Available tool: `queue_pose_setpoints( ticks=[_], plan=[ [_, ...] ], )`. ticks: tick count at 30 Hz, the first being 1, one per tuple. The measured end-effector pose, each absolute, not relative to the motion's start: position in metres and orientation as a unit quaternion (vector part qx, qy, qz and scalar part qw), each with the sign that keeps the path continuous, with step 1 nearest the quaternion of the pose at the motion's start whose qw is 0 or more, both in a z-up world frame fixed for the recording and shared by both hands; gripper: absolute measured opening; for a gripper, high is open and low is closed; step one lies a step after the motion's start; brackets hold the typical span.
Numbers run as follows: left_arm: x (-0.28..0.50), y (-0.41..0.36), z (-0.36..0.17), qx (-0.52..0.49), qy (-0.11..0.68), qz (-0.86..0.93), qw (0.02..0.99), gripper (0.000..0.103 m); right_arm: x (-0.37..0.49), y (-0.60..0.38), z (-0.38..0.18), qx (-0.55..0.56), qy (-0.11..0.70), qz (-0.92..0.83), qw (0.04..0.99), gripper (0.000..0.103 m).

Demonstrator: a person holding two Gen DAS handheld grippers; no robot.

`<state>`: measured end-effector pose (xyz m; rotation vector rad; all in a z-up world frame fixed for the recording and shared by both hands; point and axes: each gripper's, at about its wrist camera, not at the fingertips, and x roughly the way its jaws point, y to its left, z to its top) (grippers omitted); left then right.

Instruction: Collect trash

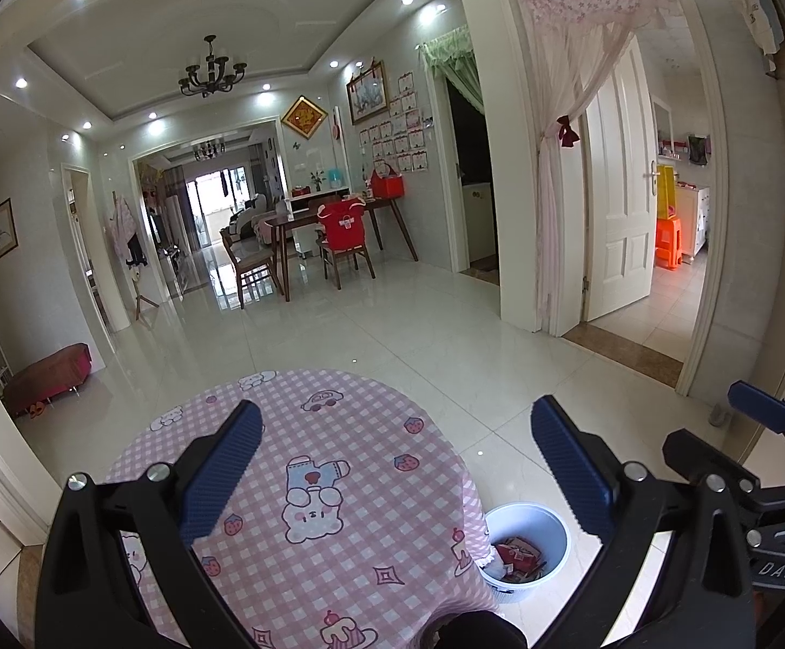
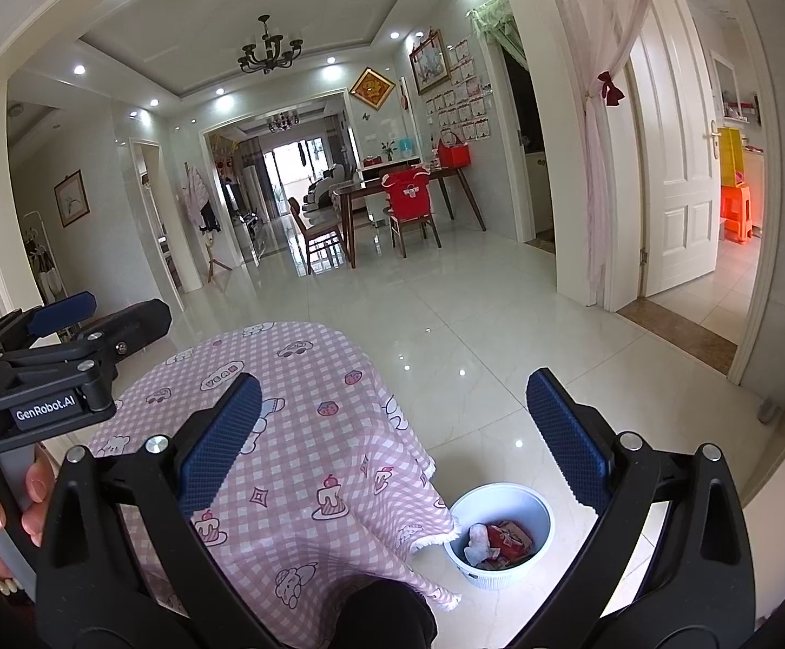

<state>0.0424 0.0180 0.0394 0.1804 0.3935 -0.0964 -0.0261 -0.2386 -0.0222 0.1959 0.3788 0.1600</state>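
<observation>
We hold both tools raised over the bench draped in pink checked cartoon cloth (image 1: 338, 465). Left tool (image 1: 396, 465) wide, empty; right tool (image 2: 395, 441) wide, empty. White round plastic bin (image 2: 500, 532) on the floor beside the bench holds red wrappers and crumpled paper (image 2: 500, 541). Cloth top shows no litter. Collection looks nearly done; next we should scan for strays.

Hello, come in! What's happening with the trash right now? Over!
Both hand-held grippers, left and right, open, holding nothing. Trash sits in white bin beside pink-clothed table. Nothing blocking.

Pink-checked tablecloth (image 2: 305, 432) (cartoon prints), pale-blue bin (image 2: 500, 573) holding red-and-white trash (image 2: 503, 541).
</observation>
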Motion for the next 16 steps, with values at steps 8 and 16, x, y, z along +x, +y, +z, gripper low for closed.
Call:
queue_pose_setpoints(
  ticks=[8,16],
  plan=[
    [0.046,0.026,0.024,0.088,0.202,-0.052,0.974,0.098,-0.012,-0.245,-0.017,0.095,0.196,0.078,0.973,0.096],
    [0.062,0.049,0.0,0.074,0.226,-0.054,0.97,0.098,0.009,-0.23,-0.024,0.086,0.219,0.079,0.969,0.096]
  ],
)
